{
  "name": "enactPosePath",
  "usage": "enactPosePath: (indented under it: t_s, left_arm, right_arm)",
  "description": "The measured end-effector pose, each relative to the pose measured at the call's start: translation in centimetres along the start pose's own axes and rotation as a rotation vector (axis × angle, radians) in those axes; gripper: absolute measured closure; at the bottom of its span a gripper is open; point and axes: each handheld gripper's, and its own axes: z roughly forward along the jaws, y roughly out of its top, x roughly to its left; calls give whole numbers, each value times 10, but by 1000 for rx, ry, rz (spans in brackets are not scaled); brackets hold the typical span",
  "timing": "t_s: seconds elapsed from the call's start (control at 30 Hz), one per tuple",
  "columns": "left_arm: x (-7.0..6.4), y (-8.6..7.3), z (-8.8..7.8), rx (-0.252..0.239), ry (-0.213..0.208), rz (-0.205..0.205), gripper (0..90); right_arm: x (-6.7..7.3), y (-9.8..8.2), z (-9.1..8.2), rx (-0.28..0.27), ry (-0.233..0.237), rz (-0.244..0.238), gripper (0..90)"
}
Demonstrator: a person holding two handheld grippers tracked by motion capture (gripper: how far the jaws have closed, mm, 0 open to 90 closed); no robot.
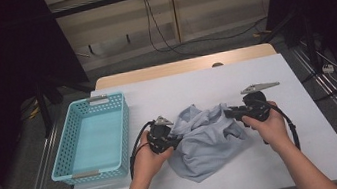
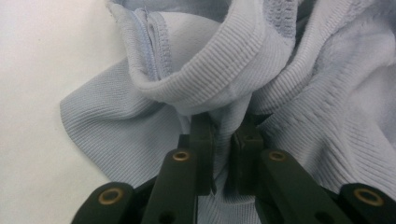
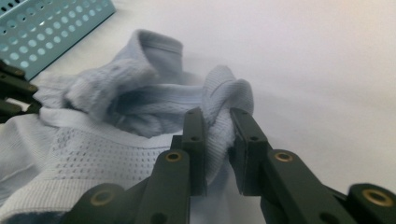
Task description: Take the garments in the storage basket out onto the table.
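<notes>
White tabletop [image 1: 277, 159] carries a crumpled pale blue garment [image 1: 204, 142] at its middle, with a turquoise perforated basket [image 1: 69, 139] well apart at the left edge. Left hand-held gripper [image 2: 224, 140] is clamped on a ribbed fold of the garment; right hand-held gripper [image 3: 217, 135] pinches a bunched edge on the opposite side.

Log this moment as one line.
left gripper: shut on garment | right gripper: shut on garment | basket: empty
</notes>
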Motion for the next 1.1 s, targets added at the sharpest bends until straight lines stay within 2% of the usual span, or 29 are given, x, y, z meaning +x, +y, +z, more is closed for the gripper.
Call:
enactPosePath:
  t_s: [0.2,0.33,0.37,0.4,0.5,0.63,0.67,0.8,0.83,0.87,0.93,1.1]
  left_arm:
    - [-1,1,-2,-8,12,4,800]
    - [0,2,-6,-23,24,3,756]
    - [0,2,-6,-23,24,3,741]
    - [0,3,-7,-29,41,0,715]
    - [2,4,-11,-44,33,-8,663]
    - [5,6,-16,-66,24,-18,566]
    - [6,7,-18,-74,27,-21,566]
    - [8,10,-24,-100,29,-21,410]
    - [8,11,-25,-109,34,-22,410]
    - [8,13,-27,-120,35,-20,340]
    - [9,15,-29,-129,16,-21,313]
    - [8,22,-33,-138,6,-18,271]
  right_arm:
    - [16,-3,2,-11,40,-25,795]
    - [35,-7,9,-9,104,-39,798]
    - [35,-7,9,-9,104,-39,798]
    - [42,-9,12,-8,110,-59,798]
    - [48,-11,14,-6,118,-64,798]
    - [49,-16,16,-1,118,-56,799]
    - [49,-16,16,-1,118,-56,799]
    - [48,-22,19,6,124,-42,800]
    - [48,-24,20,7,123,-40,799]
    - [48,-27,21,6,128,-36,800]
    - [49,-29,22,2,126,-33,800]
    - [49,-32,23,-4,126,-28,800]
